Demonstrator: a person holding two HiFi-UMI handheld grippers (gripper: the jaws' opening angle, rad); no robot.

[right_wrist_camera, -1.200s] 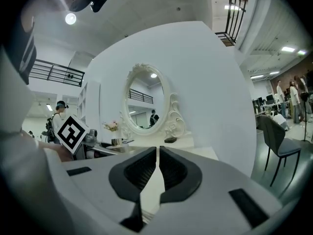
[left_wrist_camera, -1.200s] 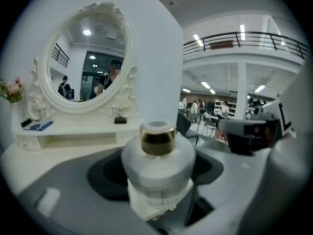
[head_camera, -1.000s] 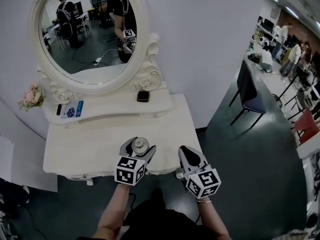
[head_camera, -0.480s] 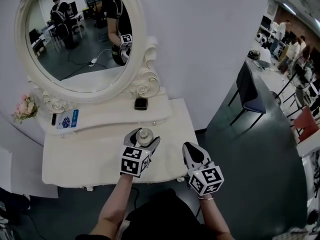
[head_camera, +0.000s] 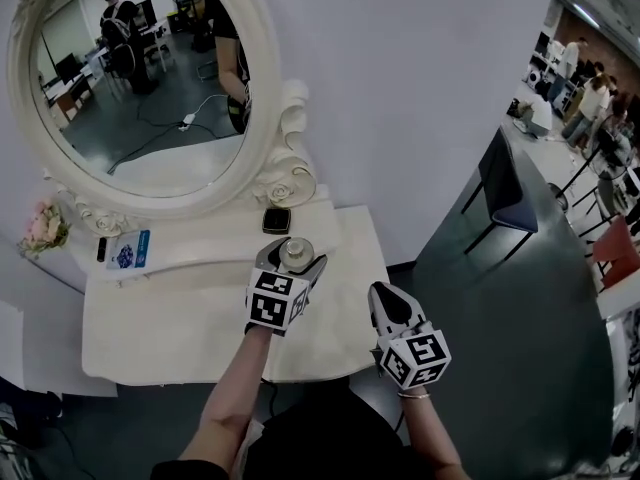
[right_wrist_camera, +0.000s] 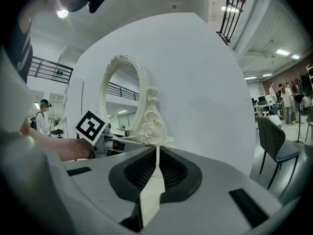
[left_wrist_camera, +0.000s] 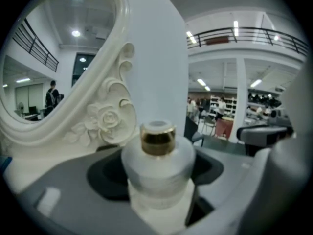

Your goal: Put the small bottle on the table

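White dressing table point(head_camera: 180, 338) against a pale wall, with an oval mirror point(head_camera: 130, 78) at its far side. Left gripper point(head_camera: 290, 258): jaws clamped on the small bottle point(left_wrist_camera: 156, 165). It is frosted, gold-capped and upright, over the table's right part, just near of the raised shelf point(head_camera: 200, 243). I cannot tell whether its base touches the top. Right gripper point(head_camera: 383, 298): jaws pressed together, nothing between them, at the table's near right edge. A dark flat item point(head_camera: 276, 220) lies on the shelf.

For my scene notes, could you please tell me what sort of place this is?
Probably a staged corner of an open office: a dressing table, an oval mirror, a chair and people nearby.
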